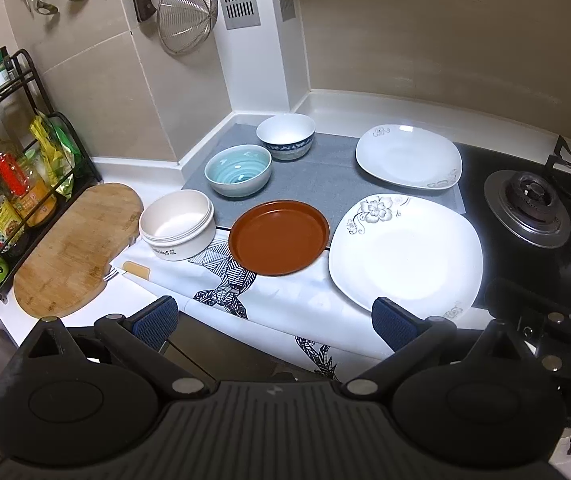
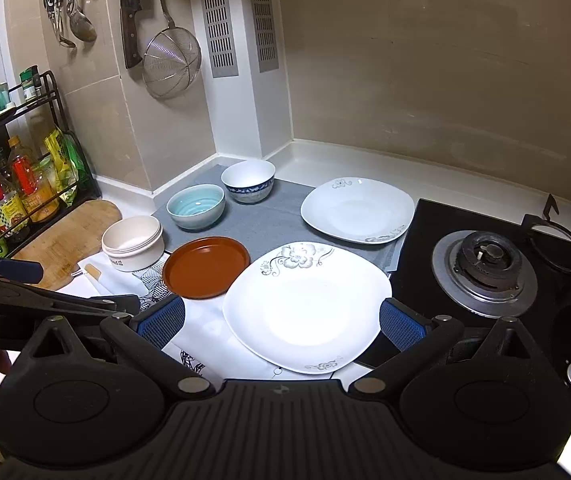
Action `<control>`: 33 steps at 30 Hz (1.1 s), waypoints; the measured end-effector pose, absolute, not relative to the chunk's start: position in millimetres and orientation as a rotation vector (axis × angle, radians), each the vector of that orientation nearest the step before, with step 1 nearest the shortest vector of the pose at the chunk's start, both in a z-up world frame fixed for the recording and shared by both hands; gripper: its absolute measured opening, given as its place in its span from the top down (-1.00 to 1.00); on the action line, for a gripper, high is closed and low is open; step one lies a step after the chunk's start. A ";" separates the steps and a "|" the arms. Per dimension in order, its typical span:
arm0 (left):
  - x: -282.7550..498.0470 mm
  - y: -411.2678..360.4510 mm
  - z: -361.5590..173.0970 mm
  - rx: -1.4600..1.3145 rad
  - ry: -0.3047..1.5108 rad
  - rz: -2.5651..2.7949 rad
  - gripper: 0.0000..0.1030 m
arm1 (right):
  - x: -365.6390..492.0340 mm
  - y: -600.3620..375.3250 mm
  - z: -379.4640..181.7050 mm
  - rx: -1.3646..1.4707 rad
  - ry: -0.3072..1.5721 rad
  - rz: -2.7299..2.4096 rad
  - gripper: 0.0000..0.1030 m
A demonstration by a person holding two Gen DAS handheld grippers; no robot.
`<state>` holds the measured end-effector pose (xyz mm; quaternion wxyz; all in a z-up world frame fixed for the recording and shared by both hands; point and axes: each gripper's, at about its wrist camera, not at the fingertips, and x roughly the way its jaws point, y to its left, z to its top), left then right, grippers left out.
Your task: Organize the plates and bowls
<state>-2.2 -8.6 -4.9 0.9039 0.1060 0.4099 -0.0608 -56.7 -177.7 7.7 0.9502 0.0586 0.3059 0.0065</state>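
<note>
I hold both the left hand-held gripper (image 1: 275, 322) and right hand-held gripper (image 2: 281, 326) wide and empty above the counter's (image 1: 385, 108) front edge, three bowls (image 1: 238, 171) and three plates (image 1: 405, 250) spread toward its back corner.

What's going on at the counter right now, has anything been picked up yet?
Nothing is held yet. Both grippers hang open above the counter's front edge: the left gripper is nearer the brown plate, the right gripper over the near white plate. A second white plate lies behind it. Three bowls sit apart in a row at left: cream bowl, teal bowl, blue-patterned bowl. Nothing is stacked.
</note>
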 end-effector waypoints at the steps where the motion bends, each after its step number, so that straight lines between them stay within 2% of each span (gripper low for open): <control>1: -1.9 -8.6 -5.5 0.221 0.849 -0.126 -0.99 | -56.7 -177.7 6.7 0.126 0.621 0.014 -1.00; 15: 31.3 18.7 -23.3 0.218 0.907 -0.114 -0.99 | -21.4 -159.3 -3.4 0.134 0.661 0.032 -1.00; 25: 112.4 59.6 -45.1 0.161 0.980 -0.157 -0.99 | 48.1 -131.5 -13.0 0.131 0.717 -0.008 -1.00; 33: 178.0 89.4 -89.1 0.112 1.119 -0.197 -0.99 | 114.0 -117.1 -32.2 0.144 0.777 -0.049 -1.00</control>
